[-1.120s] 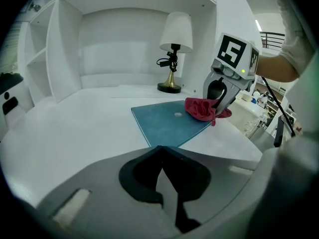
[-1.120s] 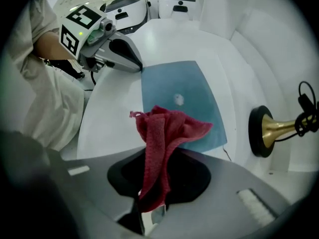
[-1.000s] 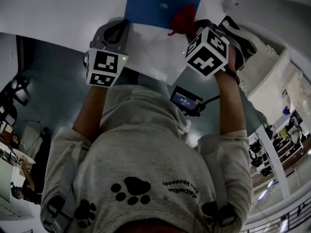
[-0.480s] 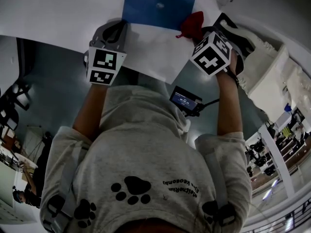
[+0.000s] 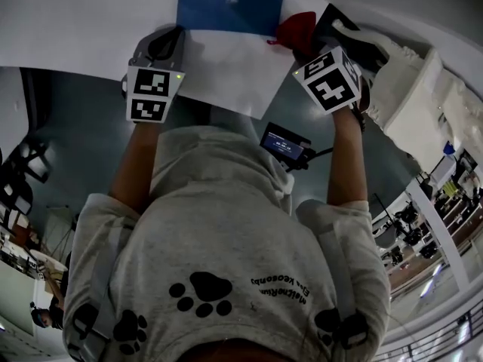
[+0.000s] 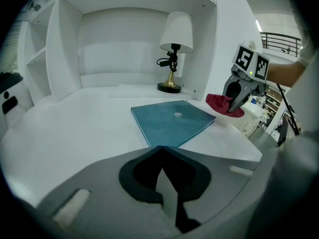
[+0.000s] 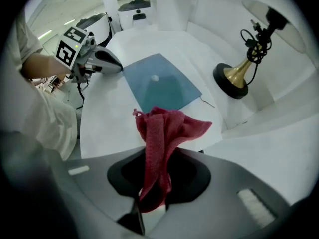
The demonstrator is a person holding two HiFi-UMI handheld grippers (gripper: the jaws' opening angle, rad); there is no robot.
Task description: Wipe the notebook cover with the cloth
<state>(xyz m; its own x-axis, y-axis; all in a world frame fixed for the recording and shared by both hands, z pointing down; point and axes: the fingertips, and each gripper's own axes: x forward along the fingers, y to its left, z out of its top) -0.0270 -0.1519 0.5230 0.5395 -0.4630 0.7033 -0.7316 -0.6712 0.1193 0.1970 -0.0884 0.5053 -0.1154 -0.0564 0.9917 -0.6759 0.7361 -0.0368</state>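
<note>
Now, the right gripper (image 7: 152,203), clamped on the red cloth (image 7: 164,128), hangs just beside the blue notebook (image 7: 159,86) lying flat; the left gripper (image 6: 160,156), closed and empty, waits near its corner. Pressing cloth flat onto the cover should wipe best.

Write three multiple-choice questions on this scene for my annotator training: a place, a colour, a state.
1. The lamp stands: A) behind the notebook B) on the notebook C) in front of the notebook
2. The cloth is: A) green B) white C) red
3. The right gripper is: A) open, empty B) shut on the cloth C) shut on the lamp
Answers: 1 A, its base sits beyond the notebook; 2 C, plainly red; 3 B, the cloth is pinched between its jaws.
</note>
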